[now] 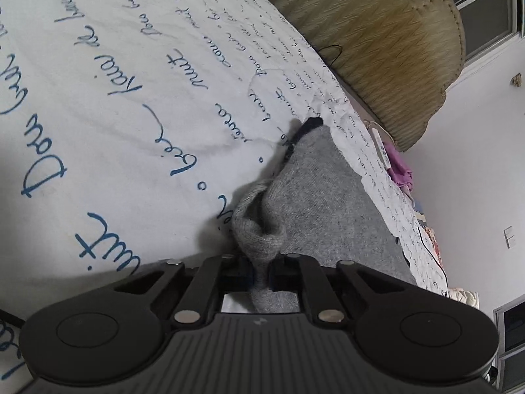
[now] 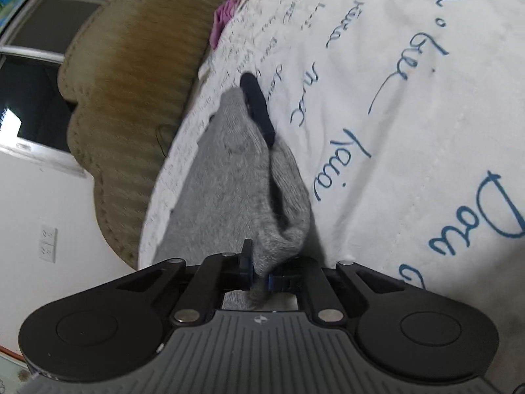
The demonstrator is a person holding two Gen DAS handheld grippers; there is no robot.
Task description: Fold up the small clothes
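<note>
Left wrist view, close behind its tool [image 1: 261, 271], tilted down across bed [image 1: 115, 98], right wrist view likewise, both sharing grey garment [image 2: 229, 177], headboard [image 1: 377, 32].

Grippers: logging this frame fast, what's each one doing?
Left gripper: shut on the grey garment.
Right gripper: shut on the grey garment.

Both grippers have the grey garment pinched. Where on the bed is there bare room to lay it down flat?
The left gripper and right gripper are both shut on the grey garment. The bare patch is the white bedspread with blue script, on the garment's side away from the tan headboard. It is crowded toward the headboard, where a purple cloth and oddments lie.
</note>
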